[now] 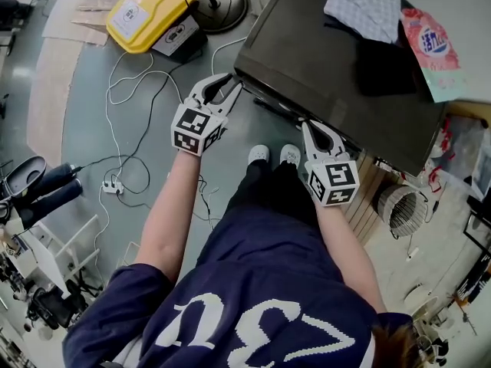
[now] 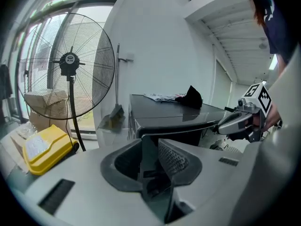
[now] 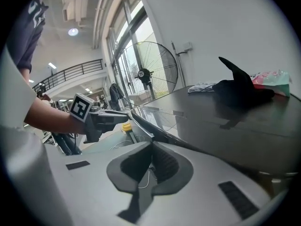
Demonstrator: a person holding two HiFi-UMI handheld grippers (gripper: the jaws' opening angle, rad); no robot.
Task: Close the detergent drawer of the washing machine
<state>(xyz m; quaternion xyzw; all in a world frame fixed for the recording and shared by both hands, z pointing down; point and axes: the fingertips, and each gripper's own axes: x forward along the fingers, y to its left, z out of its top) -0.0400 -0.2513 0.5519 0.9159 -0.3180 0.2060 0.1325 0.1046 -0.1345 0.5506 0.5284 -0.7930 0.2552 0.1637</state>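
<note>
- Head view, looking steeply down: a person (image 1: 253,305) in a dark blue shirt stands facing a washing machine (image 1: 307,52). Their white shoes (image 1: 259,153) are just short of its front.
- Both arms reach forward. The left gripper (image 1: 222,89) is at the machine's near left corner. The right gripper (image 1: 313,127) is at the front edge, further to the right.
- Left gripper view: its fingers stand apart and pinch nothing. The machine's front corner shows through the gap.
- Right gripper view: its fingers are closed together, with nothing between them. Closed tips would probably serve as a blunt pusher.
- The detergent drawer (image 1: 278,110) is likely the dark part jutting out under the front edge, between the two grippers. No view shows it clearly, and neither gripper can be seen touching it. Both grippers being at that edge suggests the push has not yet been made.
- On the machine's top, toward its far edge, lie a dark cloth (image 1: 383,64) and a pale patterned cloth (image 1: 367,4). A pink and green detergent bag (image 1: 431,46) sits near the far right corner.
- Beyond the machine, a yellow case (image 1: 147,12) lies on the floor (image 1: 92,113).
- The head view catches only the round foot of a fan (image 1: 222,12). The left gripper view shows the whole fan standing upright.
- Each gripper view shows the other gripper from the side. The head view shows both only from above.
</note>
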